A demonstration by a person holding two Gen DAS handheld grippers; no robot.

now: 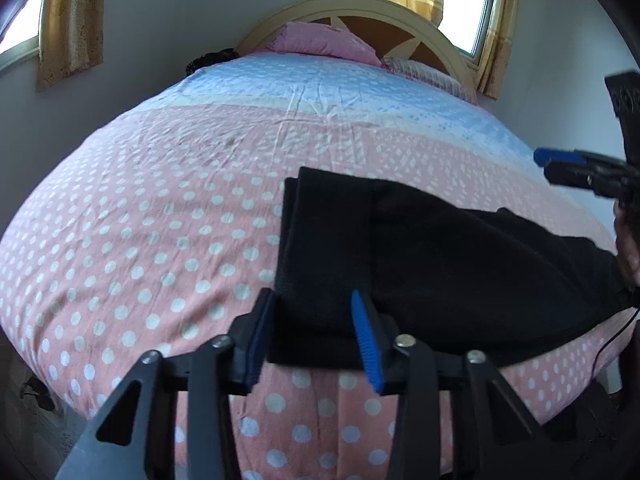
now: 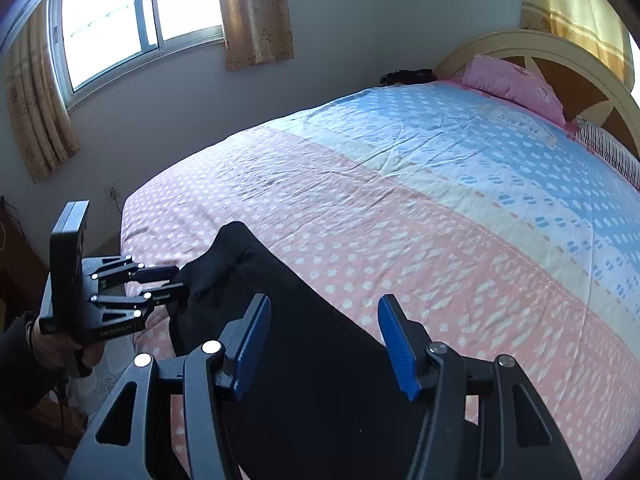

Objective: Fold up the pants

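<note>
Black pants (image 1: 420, 248) lie folded in a long strip near the front edge of the bed (image 1: 160, 200). My left gripper (image 1: 312, 312) is open with its jaws on either side of the pants' near left end; whether it touches the cloth I cannot tell. In the right wrist view the pants (image 2: 320, 360) run from lower right to upper left. My right gripper (image 2: 324, 320) is open and hovers above their middle. The left gripper (image 2: 176, 280) shows at the pants' far end. The right gripper (image 1: 548, 164) shows in the left wrist view, above the bed.
The bed carries a pink and blue dotted sheet (image 2: 440, 200). A pink pillow (image 1: 324, 42) and a striped pillow (image 1: 432, 74) lie by the cream headboard (image 1: 352, 6). Windows with yellow curtains (image 2: 256, 12) stand behind. A dark object (image 2: 408, 76) lies at the bed's far edge.
</note>
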